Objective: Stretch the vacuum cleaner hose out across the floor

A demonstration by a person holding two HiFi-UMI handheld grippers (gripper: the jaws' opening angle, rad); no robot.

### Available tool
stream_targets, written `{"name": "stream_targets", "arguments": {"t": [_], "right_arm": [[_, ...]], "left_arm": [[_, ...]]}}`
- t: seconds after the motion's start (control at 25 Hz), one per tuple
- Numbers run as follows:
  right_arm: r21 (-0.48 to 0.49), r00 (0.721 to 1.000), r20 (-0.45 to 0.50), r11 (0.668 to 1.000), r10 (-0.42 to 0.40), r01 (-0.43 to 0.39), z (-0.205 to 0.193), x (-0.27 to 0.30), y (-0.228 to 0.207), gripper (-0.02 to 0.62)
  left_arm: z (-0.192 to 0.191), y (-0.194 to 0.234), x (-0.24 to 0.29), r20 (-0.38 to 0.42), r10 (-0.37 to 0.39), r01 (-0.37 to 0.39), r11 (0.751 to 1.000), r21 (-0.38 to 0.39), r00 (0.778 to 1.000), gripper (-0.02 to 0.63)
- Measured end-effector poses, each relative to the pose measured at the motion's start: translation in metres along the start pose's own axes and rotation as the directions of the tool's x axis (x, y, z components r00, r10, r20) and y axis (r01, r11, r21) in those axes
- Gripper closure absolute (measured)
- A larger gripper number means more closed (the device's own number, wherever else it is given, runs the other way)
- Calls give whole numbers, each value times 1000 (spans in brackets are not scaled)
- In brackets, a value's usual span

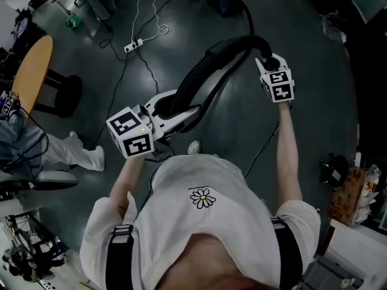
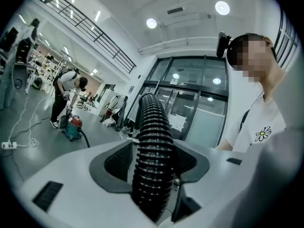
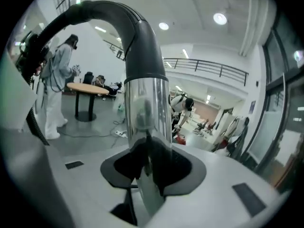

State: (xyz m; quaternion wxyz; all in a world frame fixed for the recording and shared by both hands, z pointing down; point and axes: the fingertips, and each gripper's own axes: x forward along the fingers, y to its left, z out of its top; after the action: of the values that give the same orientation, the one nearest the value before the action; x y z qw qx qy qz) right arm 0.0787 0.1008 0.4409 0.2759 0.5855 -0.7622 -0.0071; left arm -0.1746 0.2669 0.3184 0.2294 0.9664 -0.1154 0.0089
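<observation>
While the left tongs [image 2: 153, 175] clasp the hose [image 1: 199, 71] and the right tongs [image 3: 151, 170] pinch its wand [image 3: 147, 103] — both held above the floor [image 1: 242, 138] — the stretch looks barely begun, so the hands must next draw apart.

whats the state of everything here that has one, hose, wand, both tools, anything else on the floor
left tool, shut on hose
right tool, shut on wand
hose, off the floor, arched between the two tools, not laid out yet
wand, gripped just below its black curved end
power strip, flat on the floor, white cords running to it
</observation>
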Motion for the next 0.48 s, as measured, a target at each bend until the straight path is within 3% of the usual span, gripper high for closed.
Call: {"name": "stream_targets", "arguments": {"t": [0.12, 0.24, 0.36, 0.48], "right_arm": [[-147, 994, 5, 983, -113, 113, 28, -28, -47, 445], [-332, 973, 25, 916, -228, 223, 44, -53, -74, 445], [-512, 957, 78, 812, -279, 279, 80, -71, -66, 445], [-618, 951, 157, 725, -265, 304, 128, -79, -45, 445]], "left_arm": [[41, 10, -10, 151, 10, -4, 999, -42, 988, 354], [83, 16, -18, 246, 51, -67, 996, 55, 968, 275], [101, 6, -1, 218, -4, -33, 986, 165, 976, 255], [94, -18, 36, 102, -86, 55, 960, 274, 991, 250]]}}
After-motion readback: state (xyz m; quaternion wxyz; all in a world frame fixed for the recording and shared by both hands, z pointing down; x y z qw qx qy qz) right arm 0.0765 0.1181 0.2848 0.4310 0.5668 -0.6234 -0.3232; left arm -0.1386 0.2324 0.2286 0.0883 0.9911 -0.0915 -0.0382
